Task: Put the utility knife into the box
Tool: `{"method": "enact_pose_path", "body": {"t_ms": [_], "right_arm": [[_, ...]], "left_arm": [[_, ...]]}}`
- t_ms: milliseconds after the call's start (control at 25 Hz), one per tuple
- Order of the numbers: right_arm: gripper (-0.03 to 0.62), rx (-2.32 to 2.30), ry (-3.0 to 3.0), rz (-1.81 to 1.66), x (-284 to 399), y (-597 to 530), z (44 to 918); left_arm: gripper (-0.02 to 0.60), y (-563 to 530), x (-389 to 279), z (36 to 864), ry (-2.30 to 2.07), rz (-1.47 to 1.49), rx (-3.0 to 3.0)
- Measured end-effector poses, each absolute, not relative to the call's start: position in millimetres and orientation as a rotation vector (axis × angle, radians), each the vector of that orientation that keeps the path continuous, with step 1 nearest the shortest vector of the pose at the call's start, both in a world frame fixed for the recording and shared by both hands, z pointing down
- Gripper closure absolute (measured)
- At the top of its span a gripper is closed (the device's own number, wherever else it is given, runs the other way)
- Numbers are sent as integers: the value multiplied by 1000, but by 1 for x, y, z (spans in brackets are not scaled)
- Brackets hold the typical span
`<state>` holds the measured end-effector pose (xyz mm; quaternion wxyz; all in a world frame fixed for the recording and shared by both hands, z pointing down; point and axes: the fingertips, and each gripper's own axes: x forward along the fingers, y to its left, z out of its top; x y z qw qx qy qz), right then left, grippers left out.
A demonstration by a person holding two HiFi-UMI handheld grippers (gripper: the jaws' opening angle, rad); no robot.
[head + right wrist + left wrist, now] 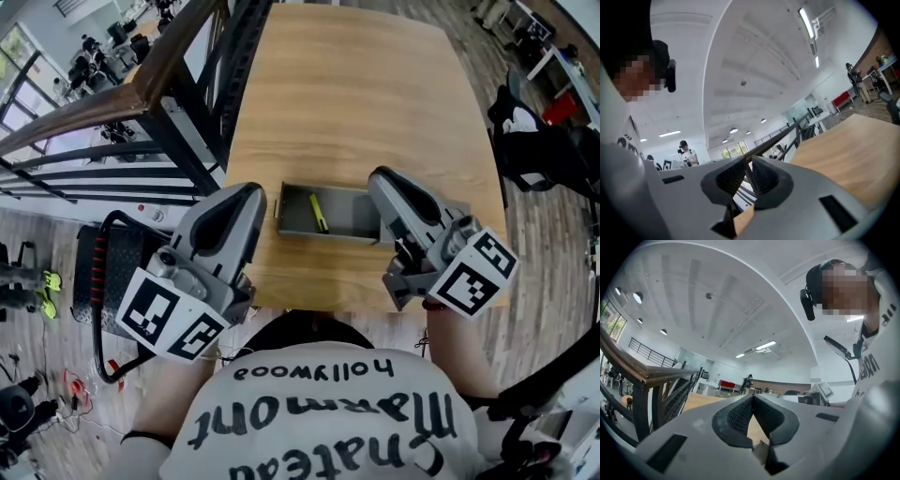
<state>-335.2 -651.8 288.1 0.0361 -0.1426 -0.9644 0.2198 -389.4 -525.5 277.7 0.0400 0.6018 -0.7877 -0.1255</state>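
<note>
In the head view a yellow utility knife [319, 212] lies inside the open grey box [342, 232], which sits on the wooden table [356, 94] near its front edge. My left gripper [244, 201] is held up just left of the box and my right gripper [382, 181] just right of it, both above the table edge. In the left gripper view the left gripper [752, 397] has its jaws pressed together with nothing between them. The right gripper [747, 162] is likewise shut and empty in the right gripper view. Both point upward, away from the box.
A dark wood-topped railing [159, 66] runs along the table's left side. A black bag or chair [544, 150] stands right of the table, and a black cart [94, 272] with cables is on the floor at the lower left.
</note>
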Motion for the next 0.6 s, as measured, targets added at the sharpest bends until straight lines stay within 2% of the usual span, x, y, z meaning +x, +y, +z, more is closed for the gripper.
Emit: {"method": "enact_pose_path", "body": {"t_ms": [200,600], "right_arm": [[551,-438,-3074,560,-308,-653,242],[569,-416,-3063,519,-294,-650,248]], "left_arm": [[575,-529,-371,258,-2421,-376,1902],[575,-527,-357,248,-2420,-380,1941]]}}
